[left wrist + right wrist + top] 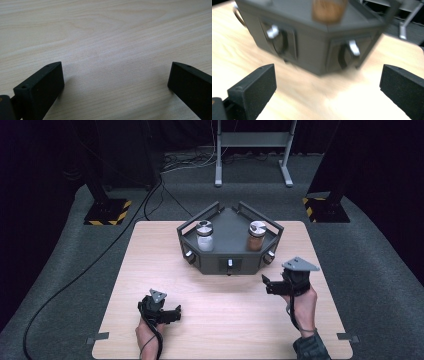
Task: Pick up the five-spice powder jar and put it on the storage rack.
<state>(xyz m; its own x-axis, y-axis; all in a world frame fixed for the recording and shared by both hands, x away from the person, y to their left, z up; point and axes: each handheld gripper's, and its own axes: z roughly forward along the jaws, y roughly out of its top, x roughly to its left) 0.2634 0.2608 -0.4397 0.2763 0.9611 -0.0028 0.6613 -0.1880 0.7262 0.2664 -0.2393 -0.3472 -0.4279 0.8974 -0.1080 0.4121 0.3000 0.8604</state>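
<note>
From the high view, the dark angular stand [229, 255] sits at the far middle of the table [150, 270], carrying a white jar [204, 236] on its left and a brown jar [257, 236] on its right. The right gripper [266, 285] hovers just off its near right corner and the left gripper [176, 314] lies near the table's near edge. The right gripper view, blurred, adds two silver knobs [272, 31] on the stand's front faces between wide-apart, empty jaws, while the left gripper view has bare wood between jaws spread just as wide.
</note>
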